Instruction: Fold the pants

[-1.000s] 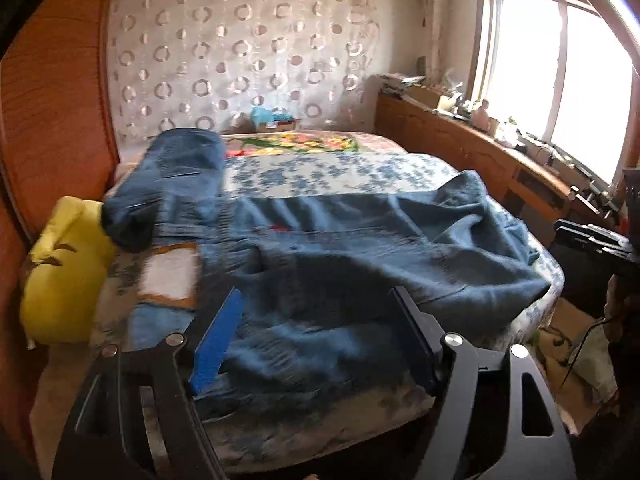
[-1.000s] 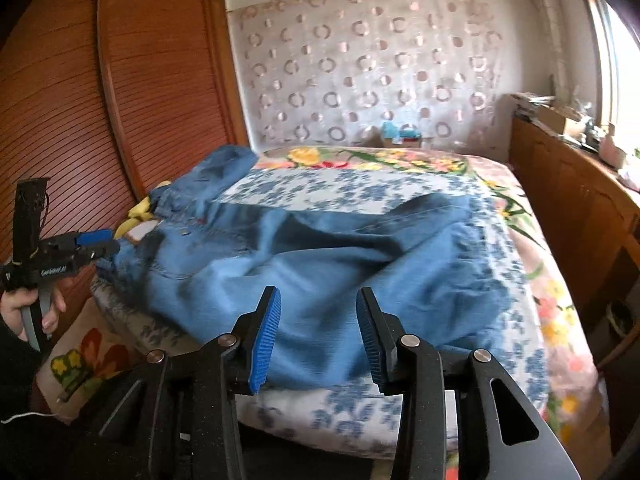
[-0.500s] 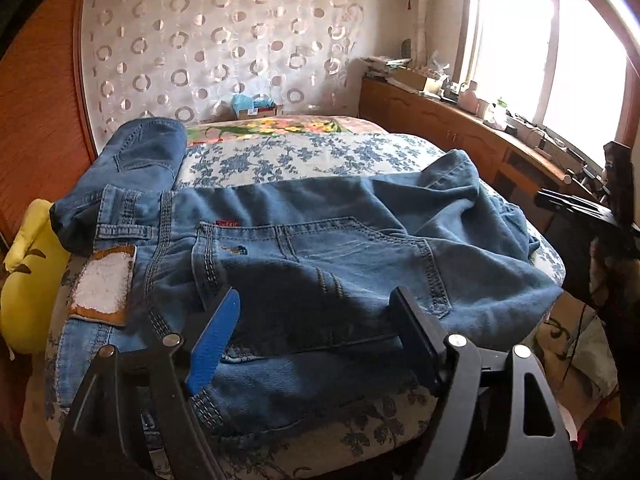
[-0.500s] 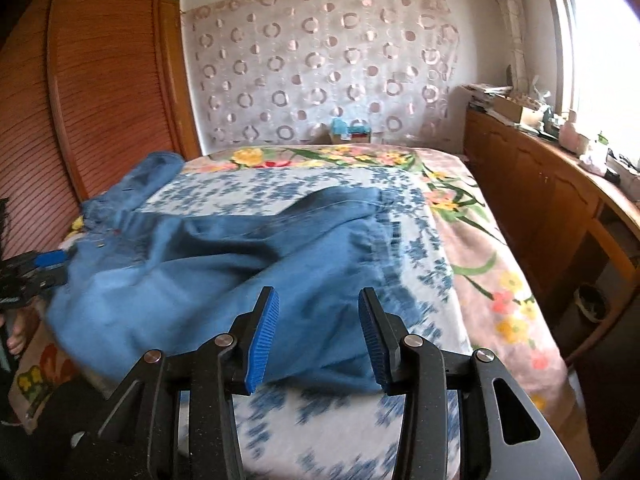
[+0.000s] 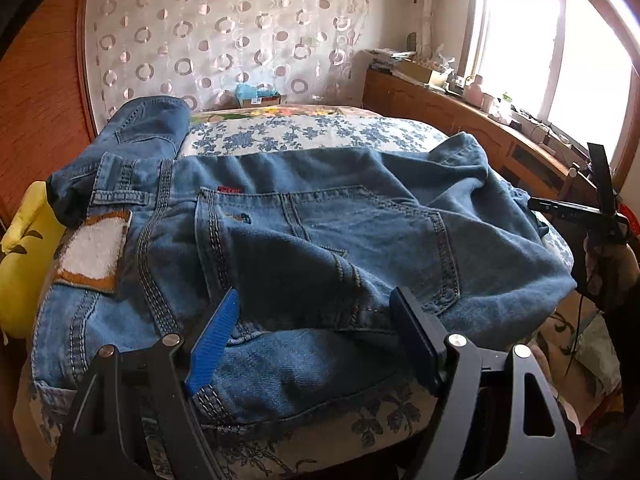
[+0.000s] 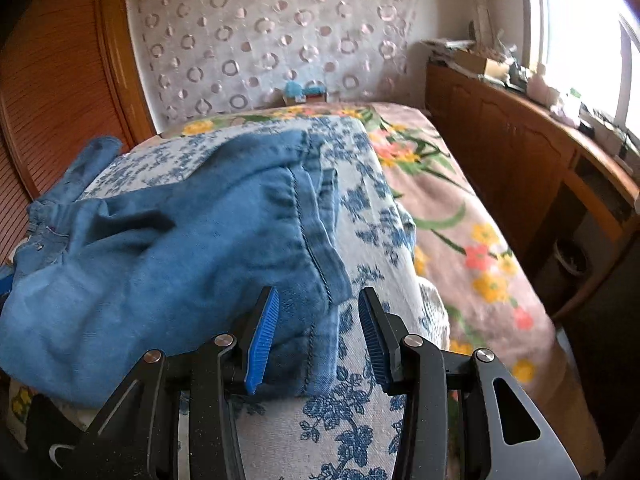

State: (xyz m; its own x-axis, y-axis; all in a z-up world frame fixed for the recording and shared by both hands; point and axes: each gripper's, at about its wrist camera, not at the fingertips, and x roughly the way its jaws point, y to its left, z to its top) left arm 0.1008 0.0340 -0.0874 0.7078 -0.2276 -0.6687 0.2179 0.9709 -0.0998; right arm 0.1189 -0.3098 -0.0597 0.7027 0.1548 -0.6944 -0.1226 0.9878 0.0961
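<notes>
The left gripper (image 5: 316,330) has its jaws spread, empty, low over the near edge of the jeans (image 5: 320,240), closer than a second ago, when it sat back from the bed (image 5: 360,424). The right gripper (image 6: 318,334) is spread too, gripping nothing; it has swung from the middle of the denim toward the leg end, and the hem (image 6: 320,264) now lies just beyond and between its fingertips, apparently not yet pinched. The jeans lie spread across the floral bedspread, waistband and back pocket (image 5: 320,248) toward the left gripper, legs rumpled toward the right, with a second piece of denim (image 5: 148,124) further up near the wardrobe (image 5: 40,100). A yellow pillow (image 5: 20,256) sits at the bed's left edge; the patterned curtain (image 5: 240,32) and window (image 5: 560,48) are beyond. Judging by this, both tools are lining up on opposite ends, so the first fold seems about to begin, though nothing is folded yet.
</notes>
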